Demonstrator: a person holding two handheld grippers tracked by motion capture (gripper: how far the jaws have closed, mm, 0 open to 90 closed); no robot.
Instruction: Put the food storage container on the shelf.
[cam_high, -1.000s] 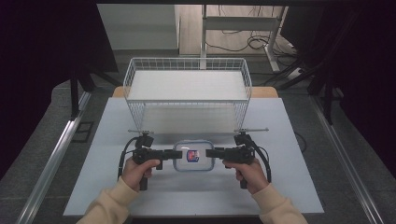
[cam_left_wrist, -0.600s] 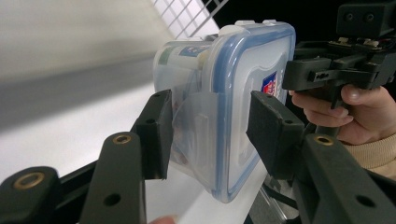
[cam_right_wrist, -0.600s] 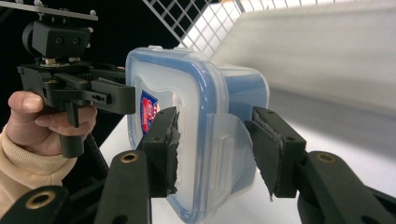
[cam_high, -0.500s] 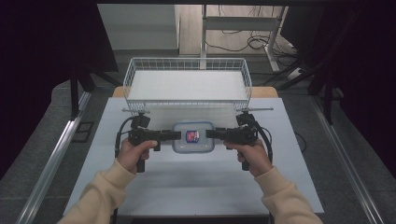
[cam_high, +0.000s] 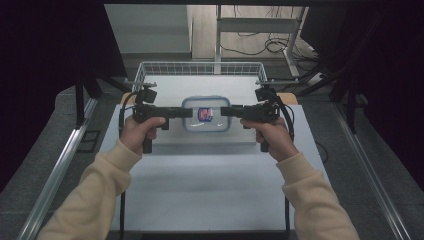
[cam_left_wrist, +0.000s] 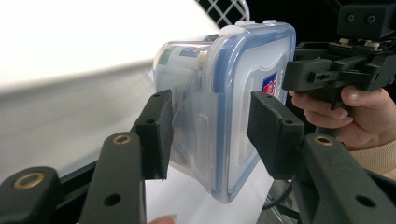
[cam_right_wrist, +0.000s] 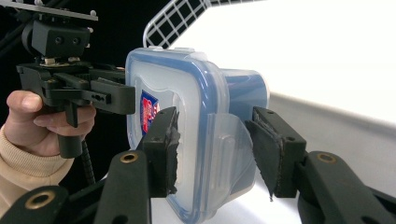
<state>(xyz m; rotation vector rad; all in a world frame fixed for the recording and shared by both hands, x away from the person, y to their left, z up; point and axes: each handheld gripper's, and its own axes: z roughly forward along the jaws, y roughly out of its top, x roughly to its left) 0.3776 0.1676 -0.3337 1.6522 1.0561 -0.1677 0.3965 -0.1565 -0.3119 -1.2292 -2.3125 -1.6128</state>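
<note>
Left gripper (cam_high: 186, 112) and right gripper (cam_high: 226, 111) each clamp a side latch of the box (cam_high: 205, 114), jaws closed on the flaps. Box, clear with a blue-rimmed lid, hangs between them above the table (cam_high: 210, 185), just before the wire basket (cam_high: 200, 67). Both hands (cam_high: 139, 131) grip the handles.

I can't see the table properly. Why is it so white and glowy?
Left gripper view: the table is glare-washed, its detail gone. Right gripper view: table equally blown out, while the lidded plastic container stays sharp. High view: dim, dark surroundings.
</note>
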